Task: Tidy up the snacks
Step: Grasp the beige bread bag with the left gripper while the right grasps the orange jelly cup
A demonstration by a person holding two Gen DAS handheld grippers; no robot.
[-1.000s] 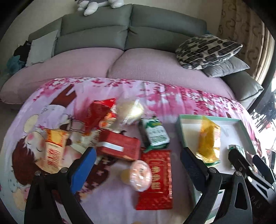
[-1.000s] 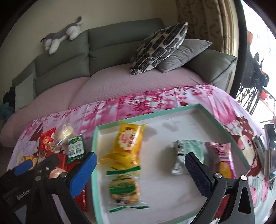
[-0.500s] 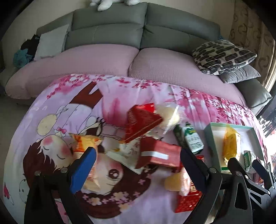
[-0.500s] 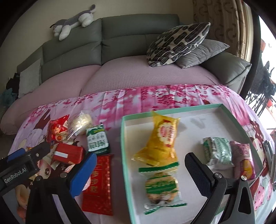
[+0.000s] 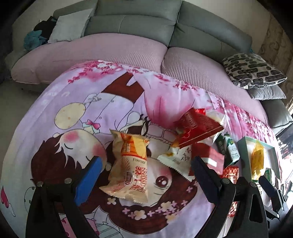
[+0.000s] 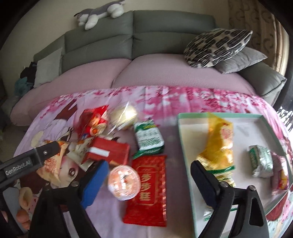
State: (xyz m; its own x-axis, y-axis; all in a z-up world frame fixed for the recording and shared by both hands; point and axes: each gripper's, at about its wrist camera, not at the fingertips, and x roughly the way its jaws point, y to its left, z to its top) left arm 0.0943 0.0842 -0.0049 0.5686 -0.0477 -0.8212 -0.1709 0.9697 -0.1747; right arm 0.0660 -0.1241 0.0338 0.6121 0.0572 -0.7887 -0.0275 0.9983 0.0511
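My left gripper (image 5: 146, 172) is open, its fingers on either side of an orange-and-cream snack bag (image 5: 131, 164) lying on the cartoon cloth. A red packet (image 5: 197, 126), a white packet (image 5: 175, 159) and a red box (image 5: 210, 155) lie to its right. My right gripper (image 6: 148, 175) is open above a clear round jelly cup (image 6: 123, 181) and a flat red packet (image 6: 149, 184). The green-rimmed tray (image 6: 185, 152) at right holds a yellow bag (image 6: 219, 142), a green-silver packet (image 6: 261, 161) and a pink packet (image 6: 282, 175).
A green-white packet (image 6: 148, 136), a clear-wrapped bun (image 6: 124, 114) and a red box (image 6: 109, 151) lie left of the tray. A grey sofa (image 6: 128, 40) with pink seat covers stands behind, with patterned cushions (image 6: 218, 45) and a plush toy (image 6: 100, 12). The left gripper's arm (image 6: 29, 161) shows at left.
My left gripper has swung left, from over the red packets to over the orange-and-cream bag. My right gripper has moved left from over the tray to over the jelly cup.
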